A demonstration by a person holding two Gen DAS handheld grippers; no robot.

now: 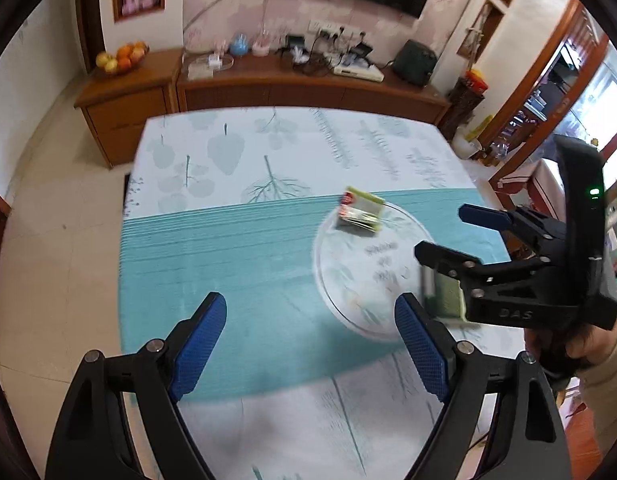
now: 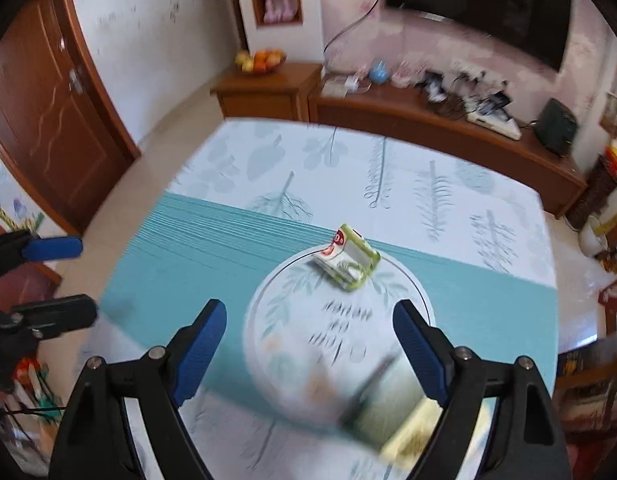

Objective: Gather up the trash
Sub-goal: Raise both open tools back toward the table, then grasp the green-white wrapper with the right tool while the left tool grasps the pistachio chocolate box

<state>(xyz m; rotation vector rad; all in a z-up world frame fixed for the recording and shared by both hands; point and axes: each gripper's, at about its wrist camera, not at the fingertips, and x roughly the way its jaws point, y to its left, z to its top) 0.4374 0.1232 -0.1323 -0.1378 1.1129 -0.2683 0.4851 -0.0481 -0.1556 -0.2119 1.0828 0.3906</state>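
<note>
Table: a table (image 1: 212, 248) with a blue and white leaf cloth is seen in both views, and a round glass plate (image 2: 264, 304) is laid on it.

Trash one: a small crushed carton (image 2: 348, 258), green and white with a red mark, is found at the far edge of the round plate. It is touched by nothing.

Trash two: a second piece, a blurred green and yellow box (image 2: 392, 420), is seen at the near edge of the plate, low in the right wrist view. What it is cannot be told for sure.

Left gripper: the left gripper (image 1: 310, 344) is held over the blue band of the cloth, beside the plate. Its jaws are spread wide and nothing is held between them.

Right gripper: the right gripper (image 2: 308, 350) is held over the plate, pointing down. Its jaws are spread wide too, and nothing is pinched. The blurred box is seen just by its right finger, but no touch can be made out.

Bin: no bin or bag for the trash is shown in either view.

Done: nothing looks collected yet.

Left: both pieces must be picked up and put away. The task is judged to be at its very start.
</note>
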